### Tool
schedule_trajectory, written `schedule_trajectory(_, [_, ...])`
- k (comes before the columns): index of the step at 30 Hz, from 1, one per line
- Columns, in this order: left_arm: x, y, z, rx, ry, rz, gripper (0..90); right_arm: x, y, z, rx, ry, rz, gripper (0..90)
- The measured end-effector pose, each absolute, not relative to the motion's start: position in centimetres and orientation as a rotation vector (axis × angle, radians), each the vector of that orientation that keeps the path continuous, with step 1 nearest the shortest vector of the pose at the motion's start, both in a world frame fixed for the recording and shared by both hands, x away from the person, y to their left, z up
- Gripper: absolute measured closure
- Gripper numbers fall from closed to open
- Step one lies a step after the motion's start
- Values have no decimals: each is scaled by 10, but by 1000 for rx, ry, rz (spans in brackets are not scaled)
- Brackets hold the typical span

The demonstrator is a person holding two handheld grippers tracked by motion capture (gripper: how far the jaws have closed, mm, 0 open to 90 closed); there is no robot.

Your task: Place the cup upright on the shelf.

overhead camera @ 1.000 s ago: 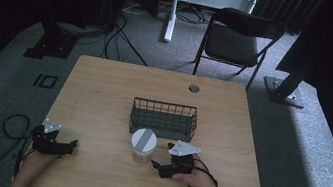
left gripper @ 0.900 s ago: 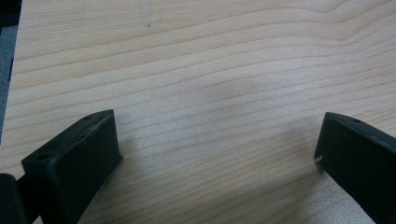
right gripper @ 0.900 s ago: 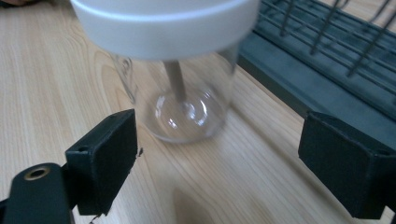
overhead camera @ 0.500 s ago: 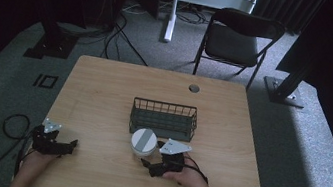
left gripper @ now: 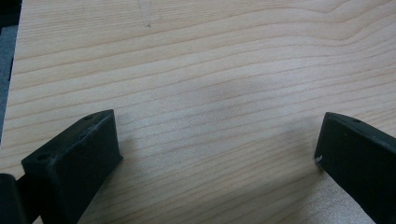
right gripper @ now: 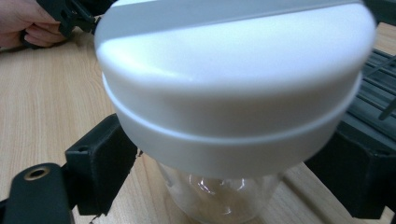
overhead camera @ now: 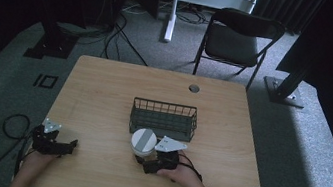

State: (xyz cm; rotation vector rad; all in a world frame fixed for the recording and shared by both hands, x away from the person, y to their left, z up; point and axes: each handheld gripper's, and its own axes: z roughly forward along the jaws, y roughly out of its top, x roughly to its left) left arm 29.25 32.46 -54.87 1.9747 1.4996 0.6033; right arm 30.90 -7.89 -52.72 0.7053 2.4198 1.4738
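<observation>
A clear glass jar with a white lid (overhead camera: 144,140) stands on the wooden table (overhead camera: 103,93), just in front of a black wire basket (overhead camera: 164,118). My right gripper (overhead camera: 145,160) is open, its jaws on either side of the jar's glass body below the lid (right gripper: 233,79). A small gap shows between each jaw and the glass. My left gripper (overhead camera: 67,147) is open near the table's front left corner, its fingers (left gripper: 74,158) wide apart over bare wood.
The basket's wire wall (right gripper: 378,93) runs close behind the jar. A cable hole (overhead camera: 194,88) lies at the table's far edge and a folding chair (overhead camera: 234,38) stands beyond it. The other hand (right gripper: 21,21) appears far off in the right gripper view.
My right gripper has moved left towards the jar, which now sits between its jaws. The left gripper has stayed in place.
</observation>
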Motion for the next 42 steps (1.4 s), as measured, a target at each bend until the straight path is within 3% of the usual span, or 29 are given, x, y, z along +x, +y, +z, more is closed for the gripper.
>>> schedule_trajectory(11, [292,325,-549,1975,1500,603,0,311,-73,-527,703,2402,1473,169])
schedule_trajectory(29, [292,325,-549,1974,1500,603,1,311,-68,-524,670,2410,1437,183])
schedule_trajectory(42, [292,325,-549,1975,1500,603,1,312,-70,-503,674,2393,1485,184])
